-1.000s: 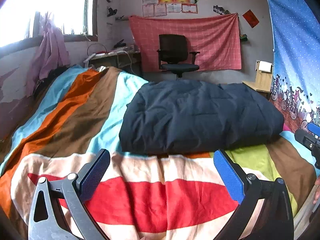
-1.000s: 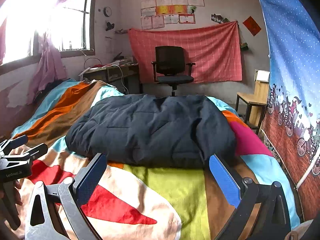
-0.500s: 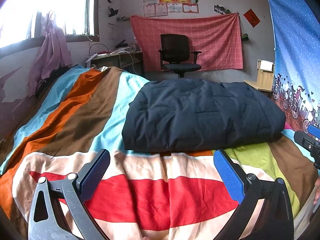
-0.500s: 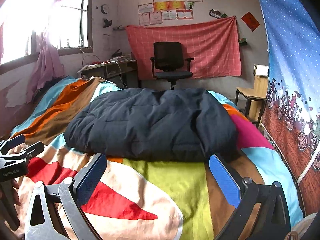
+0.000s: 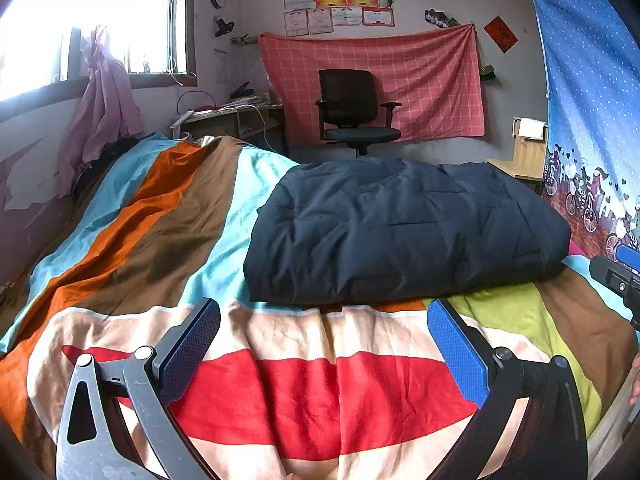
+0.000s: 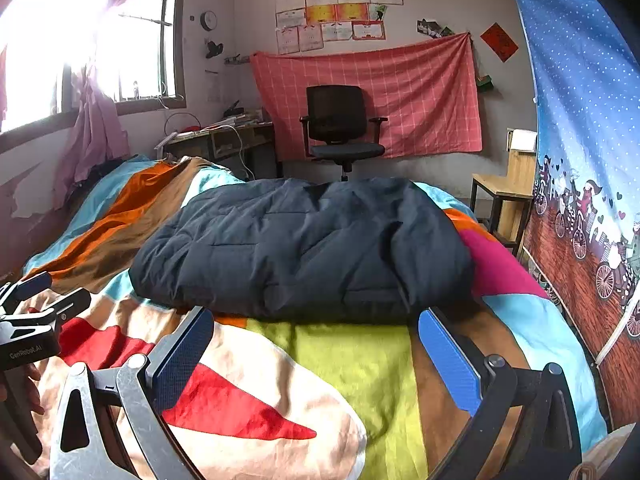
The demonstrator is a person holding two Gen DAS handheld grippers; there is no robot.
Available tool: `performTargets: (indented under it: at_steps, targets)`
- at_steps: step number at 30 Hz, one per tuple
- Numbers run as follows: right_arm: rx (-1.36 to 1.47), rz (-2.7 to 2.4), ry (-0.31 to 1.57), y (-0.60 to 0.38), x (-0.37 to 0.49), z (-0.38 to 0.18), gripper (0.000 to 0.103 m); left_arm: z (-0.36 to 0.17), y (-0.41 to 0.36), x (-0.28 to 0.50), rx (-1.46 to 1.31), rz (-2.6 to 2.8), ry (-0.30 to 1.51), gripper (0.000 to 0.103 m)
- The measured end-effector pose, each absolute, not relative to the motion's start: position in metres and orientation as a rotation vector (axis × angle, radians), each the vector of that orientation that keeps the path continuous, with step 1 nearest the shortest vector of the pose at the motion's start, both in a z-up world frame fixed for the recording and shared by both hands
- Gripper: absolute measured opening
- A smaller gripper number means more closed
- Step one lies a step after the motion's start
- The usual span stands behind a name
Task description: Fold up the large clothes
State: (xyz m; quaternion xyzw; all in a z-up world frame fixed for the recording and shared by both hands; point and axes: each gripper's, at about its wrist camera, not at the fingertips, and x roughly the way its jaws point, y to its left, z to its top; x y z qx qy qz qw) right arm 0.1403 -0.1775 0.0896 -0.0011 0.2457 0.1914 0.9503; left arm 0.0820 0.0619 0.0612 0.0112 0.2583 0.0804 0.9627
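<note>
Both tools, left and right, spread wide, empty; dark jacket folded, far edge probably hidden.

Daylight poured in through the window at the far left, and I saw it blown out to pure white in both views, washing over the pink curtain beside it. The rest of the room sat evenly lit and fairly sharp. A soft shadow lay along the near edge of the dark jacket. Fisheye bending curved the blue hanging at right, and the corners went black.
</note>
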Motion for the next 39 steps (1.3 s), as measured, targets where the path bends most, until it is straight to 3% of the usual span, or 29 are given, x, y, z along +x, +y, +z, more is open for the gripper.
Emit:
performTargets:
  at_steps: [39]
  targets:
    - [0.001, 0.39, 0.498, -0.1812, 0.1404, 0.0899, 0.103, 0.061, 0.0635, 0.0835, 0.031, 0.161, 0.512, 0.102]
